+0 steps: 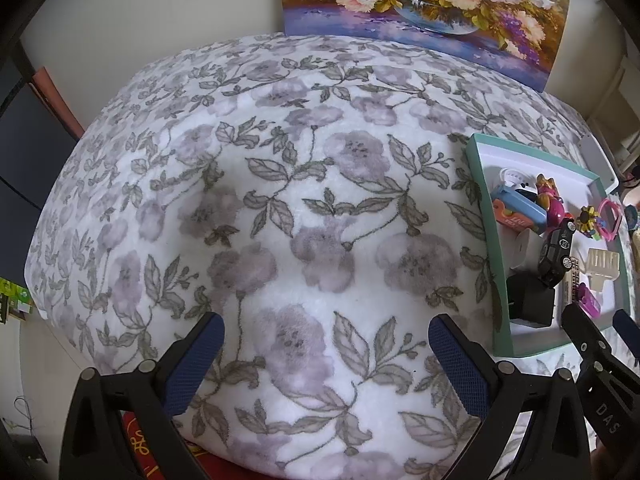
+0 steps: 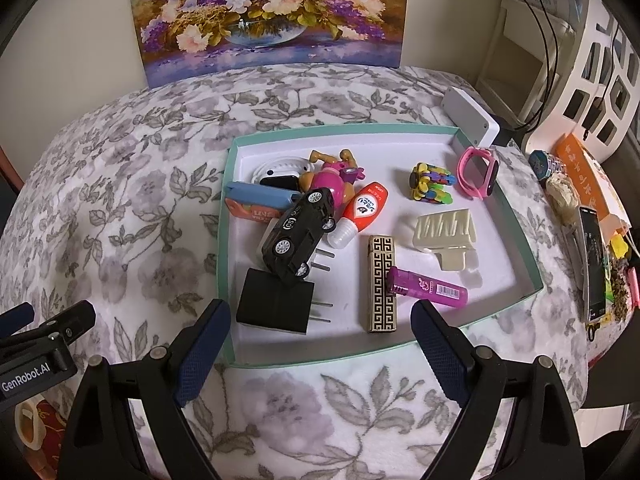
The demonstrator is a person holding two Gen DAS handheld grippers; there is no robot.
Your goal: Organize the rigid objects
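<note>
Status: the sorting appears largely complete. Every small rigid item in view lies inside the green-rimmed tray (image 2: pixel 228 216), which sits toward the right edge of the floral-covered tabletop (image 2: pixel 120 208). The covering left of the tray carries nothing. Whether the goods beyond the tray's right rim belong to the task cannot be told.

Tray contents, right wrist view:
- Near left corner: black plug adapter (image 2: pixel 276 306), prongs pointing right.
- Black toy car (image 2: pixel 298 236) rests tilted, propped partly on the adapter and partly on a blue-and-orange case (image 2: pixel 256 200).
- Far left corner: a white round device (image 2: pixel 280 168) and a pink doll figure (image 2: pixel 334 176), crowded together.
- Centre: red-and-white bottle (image 2: pixel 362 214); gold patterned lighter (image 2: pixel 380 284) with a purple lighter (image 2: pixel 430 288) laid across it, touching.
- Right half: cream hair claw (image 2: pixel 446 234), multicoloured block toy (image 2: pixel 430 182), and a pink watch (image 2: pixel 478 174) against the far right wall.

Tongs: the right tongs (image 2: pixel 320 344) stand wide and empty, just short of the tray's near rim. The left tongs (image 1: pixel 326 350) likewise stand wide and empty, over bare covering left of the tray.

Outstanding, by judgement: the left half is heaped; if neat arrangement is wanted, the car and case need separating.
</note>
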